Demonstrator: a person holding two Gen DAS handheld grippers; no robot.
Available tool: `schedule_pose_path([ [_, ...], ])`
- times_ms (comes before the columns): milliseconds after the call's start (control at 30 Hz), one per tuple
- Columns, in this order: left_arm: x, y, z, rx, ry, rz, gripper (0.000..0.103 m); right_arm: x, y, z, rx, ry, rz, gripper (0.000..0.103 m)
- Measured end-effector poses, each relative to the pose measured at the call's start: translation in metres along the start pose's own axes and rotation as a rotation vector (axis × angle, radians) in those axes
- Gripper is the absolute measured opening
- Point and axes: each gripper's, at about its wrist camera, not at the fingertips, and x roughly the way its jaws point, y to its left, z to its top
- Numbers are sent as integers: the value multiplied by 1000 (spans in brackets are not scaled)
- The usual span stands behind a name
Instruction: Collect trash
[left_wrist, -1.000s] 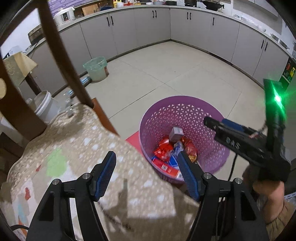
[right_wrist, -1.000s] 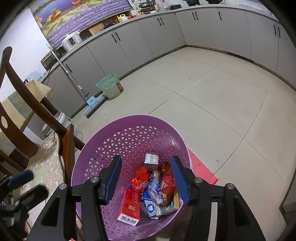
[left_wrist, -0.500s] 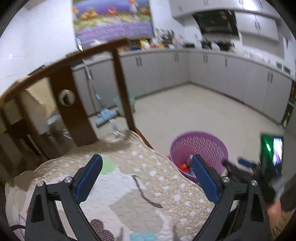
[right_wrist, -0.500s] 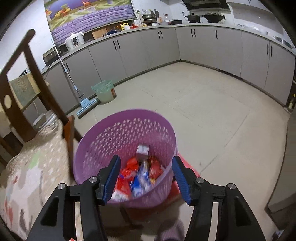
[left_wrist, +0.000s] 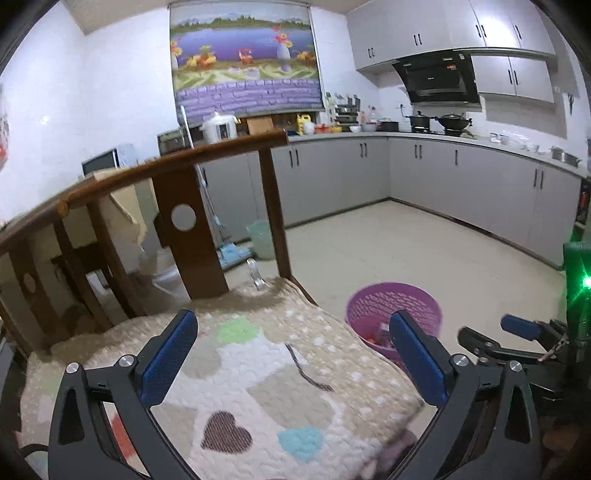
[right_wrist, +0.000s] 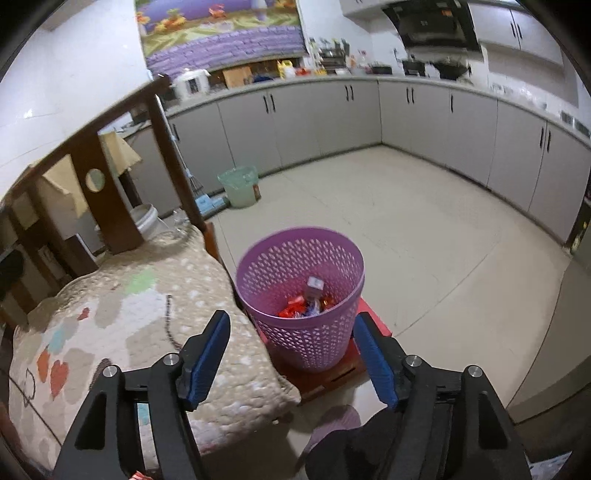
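A purple mesh basket (right_wrist: 300, 295) stands on a red mat on the floor beside a chair. It holds red and blue wrappers and a small box (right_wrist: 314, 286). It also shows in the left wrist view (left_wrist: 391, 308), partly behind a finger. My right gripper (right_wrist: 293, 356) is open and empty, raised in front of the basket. My left gripper (left_wrist: 291, 356) is open and empty above the chair's patterned cushion (left_wrist: 240, 362). The right gripper also shows at the right edge of the left wrist view (left_wrist: 517, 339).
The wooden chair back (left_wrist: 184, 221) rises behind the cushion. A green bin (right_wrist: 240, 186) and a mop stand by grey cabinets (right_wrist: 332, 118) that run along the walls. A white pail (right_wrist: 146, 219) sits behind the chair. Tiled floor lies beyond the basket.
Both grippers have risen and pulled back from the basket. The views tilted up, so the basket looks smaller and the kitchen walls show. Both grippers stayed open.
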Motion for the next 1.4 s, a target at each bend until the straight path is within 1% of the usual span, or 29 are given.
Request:
schedule_pose_path([
  [100,-4,6,-5,-36,52,-4,103,-17,9,-5,-19,-9,-14,77],
  [200,-7,14,-12,-83,118,-11,103,-27,12,-16,-15,11,-24,77],
  [267,-12,17,-17,-106,147,-5,103,-33,14,-23,-8,22,-33,77],
  [367,-19,21,-20,-116,152,4,103,-40,16,-32,6,36,-41,78],
  [533,-26,21,-23,-113,153,-7,103,-41,17,-33,10,50,-54,78],
  [767,-18,16,-27,-103,206,-53,103,-41,22,-33,-8,51,-56,80],
  [1000,-11,14,-31,-105,245,-76,103,-37,21,-35,-1,66,-55,81],
  [1400,-8,19,-34,-118,268,-100,103,-35,21,-36,2,76,-60,81],
])
